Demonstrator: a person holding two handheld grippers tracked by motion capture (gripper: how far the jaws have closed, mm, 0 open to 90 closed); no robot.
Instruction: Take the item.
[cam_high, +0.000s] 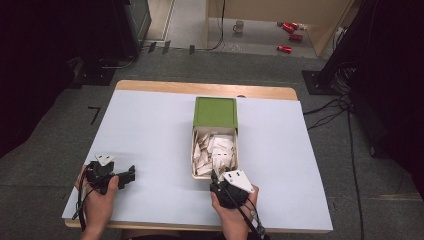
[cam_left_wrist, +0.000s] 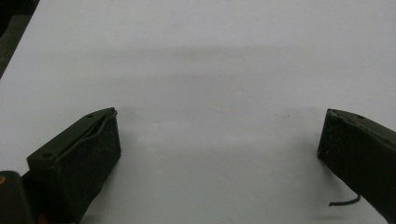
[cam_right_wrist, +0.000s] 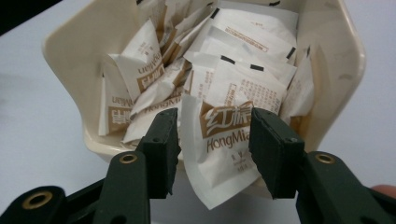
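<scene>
A cream box (cam_high: 193, 160) sits mid-table, full of white sachets (cam_high: 215, 150) with brown print; its green lid (cam_high: 215, 112) is slid toward the far end. My right gripper (cam_high: 216, 176) is at the box's near end. In the right gripper view its jaws (cam_right_wrist: 215, 140) straddle one sachet (cam_right_wrist: 224, 135) that leans over the near rim of the box (cam_right_wrist: 70, 42). A thin gap shows at the left pad, so the gripper is open around the sachet. My left gripper (cam_high: 131, 175) rests at the table's front left. It stands wide open (cam_left_wrist: 219, 140) over the bare white tabletop.
The white tabletop (cam_high: 150, 130) has free room on both sides of the box. Beyond the far edge, red cans (cam_high: 290, 30) and a mug (cam_high: 239, 26) lie on the floor. Cables (cam_high: 330, 110) run along the floor to the right.
</scene>
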